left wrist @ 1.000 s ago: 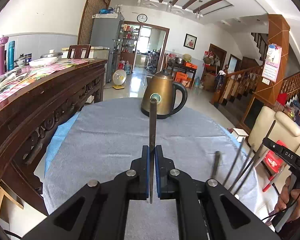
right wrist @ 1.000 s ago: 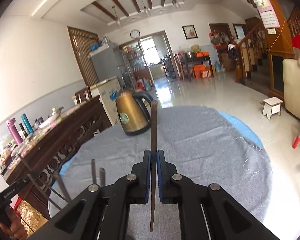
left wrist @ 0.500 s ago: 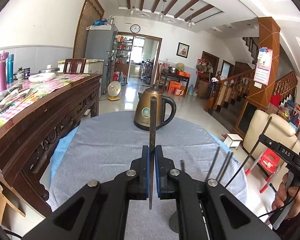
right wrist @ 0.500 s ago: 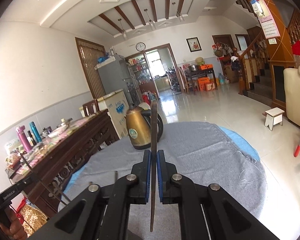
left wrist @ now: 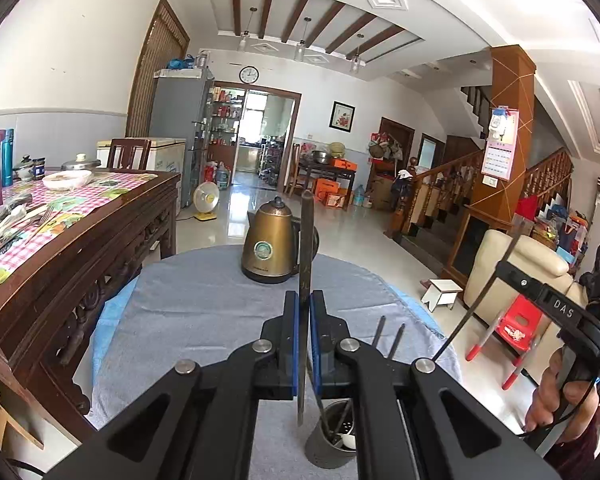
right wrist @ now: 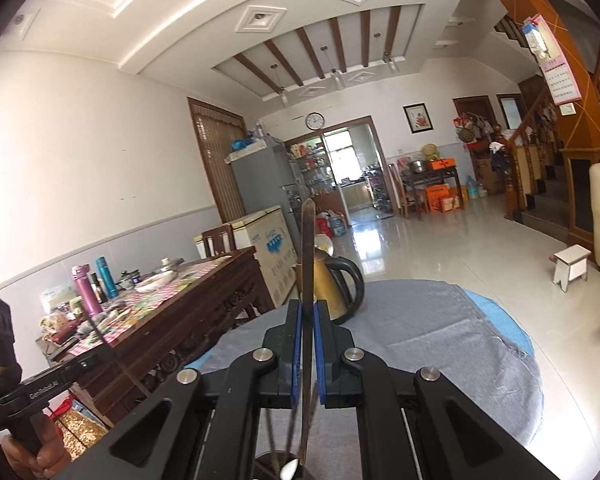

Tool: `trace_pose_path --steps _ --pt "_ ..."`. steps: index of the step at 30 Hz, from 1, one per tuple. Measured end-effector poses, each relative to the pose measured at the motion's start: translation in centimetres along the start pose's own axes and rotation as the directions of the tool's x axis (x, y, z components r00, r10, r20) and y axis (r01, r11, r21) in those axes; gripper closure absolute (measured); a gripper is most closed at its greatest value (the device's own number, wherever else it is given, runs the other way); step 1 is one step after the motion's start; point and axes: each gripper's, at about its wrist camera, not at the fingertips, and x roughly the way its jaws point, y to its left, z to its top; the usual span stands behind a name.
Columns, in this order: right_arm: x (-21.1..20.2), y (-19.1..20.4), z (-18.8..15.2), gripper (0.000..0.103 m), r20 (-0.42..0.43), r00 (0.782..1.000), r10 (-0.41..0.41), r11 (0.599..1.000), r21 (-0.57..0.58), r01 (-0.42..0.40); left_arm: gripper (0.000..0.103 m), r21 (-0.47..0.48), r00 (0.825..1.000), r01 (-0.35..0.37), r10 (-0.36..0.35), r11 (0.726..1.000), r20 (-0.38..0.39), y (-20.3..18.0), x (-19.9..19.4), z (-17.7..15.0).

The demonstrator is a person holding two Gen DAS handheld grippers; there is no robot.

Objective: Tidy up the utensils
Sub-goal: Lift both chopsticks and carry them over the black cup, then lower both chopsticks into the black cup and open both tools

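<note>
The sideboard [left wrist: 80, 240] stands at the far left, off the work area. The round table beside it wears a grey cloth [left wrist: 204, 320]. The kettle [left wrist: 269, 244] sits at the cloth's far edge, well apart from the action.

The left gripper [left wrist: 305, 308] is clamped on a chopstick [left wrist: 307, 240]. The jaws are pressed against its lower half, so it stands upright with its bottom tip hanging free below the pads. That upright hold makes sense: the holder [left wrist: 320, 448], a metal cup on the cloth at the near edge, sits just below and a little right of the tip. A vertical stick should drop in cleanly. Other sticks [left wrist: 380, 330] already lean in the cup, with something white at the bottom, so part of the sorting looks done.

To the right, the right gripper [right wrist: 308, 316] is closed the same way on a second chopstick [right wrist: 309, 248]. In its own view the stick is upright, with the cup's rim [right wrist: 266, 460] just under the lower tip. From the left camera, though, that stick slants toward the cup.

Both tips converge on one narrow mouth. My guess is that one stick should go in first, or the two may knock together or catch on the leaning sticks.
</note>
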Motion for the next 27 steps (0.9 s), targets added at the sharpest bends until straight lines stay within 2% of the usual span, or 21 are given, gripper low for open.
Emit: trace_pose_path --steps 8,17,27 --pt "0.9 1.9 -1.7 0.096 -0.060 0.997 0.054 0.998 -0.018 -0.055 0.098 0.012 1.000 0.006 -0.006 1.000 -0.015 -1.3 -0.4 0.2" --pt "3.1 2.1 -5.1 0.096 -0.158 0.986 0.052 0.998 -0.030 -0.057 0.098 0.022 1.000 0.021 -0.020 1.000 -0.008 -2.2 -0.8 0.6" --pt "4.1 1.5 -6.4 0.096 -0.196 0.979 0.054 0.998 -0.019 -0.059 0.098 0.026 0.998 0.029 -0.028 0.999 -0.060 -3.4 1.4 -0.4"
